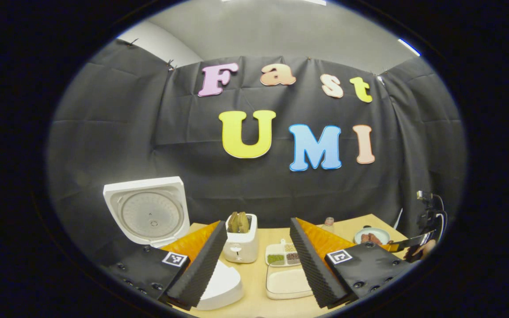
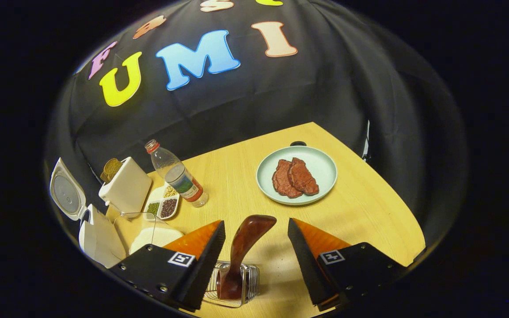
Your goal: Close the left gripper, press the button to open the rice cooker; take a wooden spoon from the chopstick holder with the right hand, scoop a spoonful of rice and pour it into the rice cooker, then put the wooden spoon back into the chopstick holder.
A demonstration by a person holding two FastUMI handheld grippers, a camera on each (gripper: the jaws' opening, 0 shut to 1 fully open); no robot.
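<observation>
— Between our right gripper's (image 2: 254, 247) wide-spread fingers stands the wooden spoon (image 2: 241, 254), unheld, its bowl end down in the chopstick holder (image 2: 250, 280) just below.

— Its long axis?

— Leaning up and away from us, handle tip slightly right. We judge the right tool nearer; it need only drop and pinch.

— And our left gripper (image 1: 258, 260)?

— Parted too, empty, facing the rice cooker (image 1: 219, 287), lid (image 1: 148, 212) already up.

Staged recording booth, not a real kitchen: black cloth wall (image 1: 117, 132) pinned up behind a pale wooden table (image 2: 237, 176). Kitchen props on it: open rice cooker (image 1: 148, 214) far left, toaster (image 1: 241, 243), sectioned grain dish (image 1: 283, 255), plate of meat (image 2: 296, 174) right.
</observation>
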